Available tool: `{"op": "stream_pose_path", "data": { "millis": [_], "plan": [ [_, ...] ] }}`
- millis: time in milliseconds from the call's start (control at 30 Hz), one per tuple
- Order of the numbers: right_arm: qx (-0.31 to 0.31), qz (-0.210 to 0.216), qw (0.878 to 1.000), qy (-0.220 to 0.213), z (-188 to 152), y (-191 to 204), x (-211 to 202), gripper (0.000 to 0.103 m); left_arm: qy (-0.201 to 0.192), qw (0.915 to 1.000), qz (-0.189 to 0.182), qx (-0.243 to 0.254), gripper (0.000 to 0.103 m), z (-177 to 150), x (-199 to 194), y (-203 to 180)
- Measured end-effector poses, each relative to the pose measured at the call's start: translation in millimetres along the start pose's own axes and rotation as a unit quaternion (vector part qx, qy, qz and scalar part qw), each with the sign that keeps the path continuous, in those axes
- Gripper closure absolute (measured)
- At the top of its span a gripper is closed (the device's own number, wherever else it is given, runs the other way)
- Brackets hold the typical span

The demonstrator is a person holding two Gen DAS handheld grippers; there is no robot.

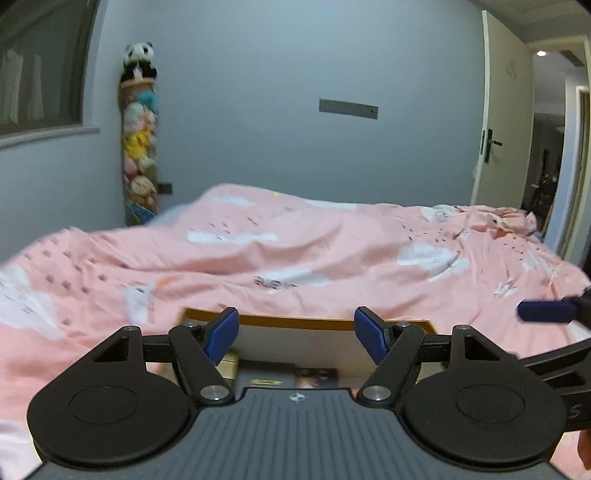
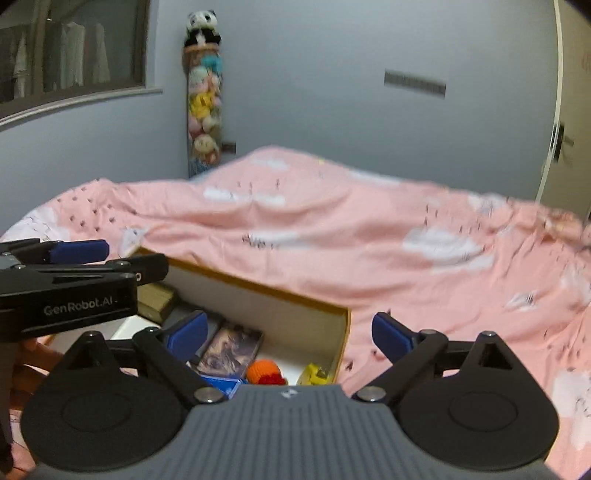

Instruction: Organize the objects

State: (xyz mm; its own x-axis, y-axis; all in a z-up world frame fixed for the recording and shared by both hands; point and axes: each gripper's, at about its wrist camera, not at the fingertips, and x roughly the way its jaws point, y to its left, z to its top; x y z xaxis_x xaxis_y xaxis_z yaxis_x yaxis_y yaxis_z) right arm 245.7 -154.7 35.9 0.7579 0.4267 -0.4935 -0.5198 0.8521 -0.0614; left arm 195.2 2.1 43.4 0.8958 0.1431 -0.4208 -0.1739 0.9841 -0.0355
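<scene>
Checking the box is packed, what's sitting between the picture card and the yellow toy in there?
In the right wrist view, an orange knitted ball with a red bit lies on the box floor between the picture card and the yellow toy.

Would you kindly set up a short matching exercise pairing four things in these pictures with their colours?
Things:
1. quilt
2. knitted ball in the box
3. pads of the right tongs
4. plush toy on top of the toy column

Colours:
a. black and white
b. blue
c. pink with white clouds
d. orange

Pairs: 1-c, 2-d, 3-b, 4-a
</scene>
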Motion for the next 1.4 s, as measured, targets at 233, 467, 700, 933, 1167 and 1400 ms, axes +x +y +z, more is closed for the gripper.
{"op": "stream_pose_path", "data": {
  "millis": [233, 467, 700, 933, 1167, 1400],
  "plan": [
    [0.000, -0.015, 0.998, -0.061, -12.9, 32.6, -48.0, 0.007, -0.003, 0.9999, 0.008, 0.006, 0.019, -5.2, -41.3, 17.6],
    [0.066, -0.014, 0.995, -0.074, -39.9, 49.9, -77.6, 0.007, 0.008, 0.9996, 0.018, 0.021, 0.019, -28.5, -68.9, 31.7],
    [0.093, -0.027, 0.994, -0.060, -67.6, 64.6, -80.2, 0.006, 0.039, 0.9990, 0.021, 0.003, 0.019, -51.0, -75.6, 41.2],
    [0.062, -0.032, 0.996, -0.049, -81.2, 77.5, -77.5, 0.004, 0.051, 0.9982, 0.022, 0.024, 0.019, -65.7, -74.5, 34.7],
    [0.069, -0.033, 0.996, -0.038, -90.3, 75.6, -68.3, 0.003, 0.072, 0.9968, 0.026, 0.022, 0.018, -77.4, -66.3, 33.5],
    [0.087, -0.026, 0.996, -0.013, -98.3, 71.6, -56.2, 0.003, 0.107, 0.9938, 0.028, 0.014, 0.018, -85.0, -57.6, 35.0]
  ]
}}
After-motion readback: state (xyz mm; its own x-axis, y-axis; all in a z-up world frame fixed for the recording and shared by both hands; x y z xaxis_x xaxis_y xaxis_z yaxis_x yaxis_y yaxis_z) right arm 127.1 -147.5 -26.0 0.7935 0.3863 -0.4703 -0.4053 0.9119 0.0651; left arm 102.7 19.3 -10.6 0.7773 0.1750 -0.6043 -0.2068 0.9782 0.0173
